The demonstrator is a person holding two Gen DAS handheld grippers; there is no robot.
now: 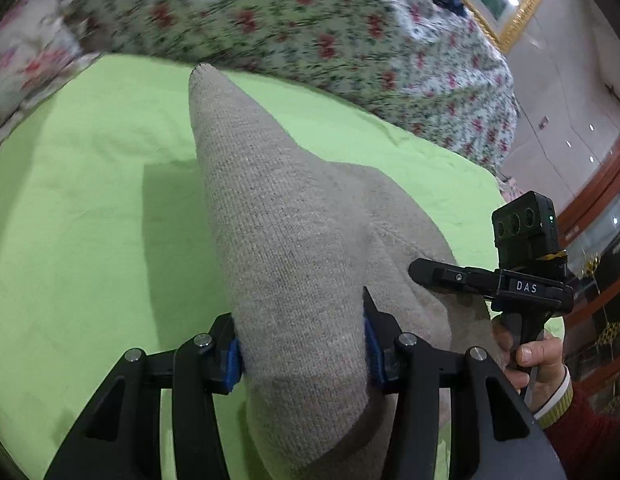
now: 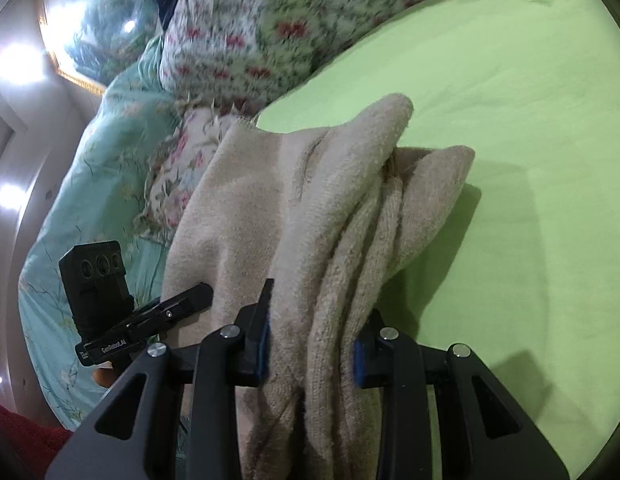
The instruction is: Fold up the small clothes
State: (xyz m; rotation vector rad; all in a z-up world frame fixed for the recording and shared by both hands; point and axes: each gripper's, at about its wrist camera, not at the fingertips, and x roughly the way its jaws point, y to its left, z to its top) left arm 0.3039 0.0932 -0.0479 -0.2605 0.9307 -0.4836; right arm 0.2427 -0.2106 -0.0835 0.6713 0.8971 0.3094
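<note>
I have both jaws clamped on the beige knit garment. My left hand-held gripper pinches a thick bunch of it between its blue pads, and my right hand-held gripper is closed on several stacked folds of the same cloth. I judge I'm holding it at two points so one end can be carried over the rest without the layers sliding apart.

The garment is lifted at my end and drapes forward from both grippers down onto the green sheet on the bed. From the left gripper its long axis runs straight ahead, narrowing to a blunt tip that points toward the floral quilt beyond. From the right gripper the folds fan ahead and slightly rightward, with the left gripper just beside its left.
</note>
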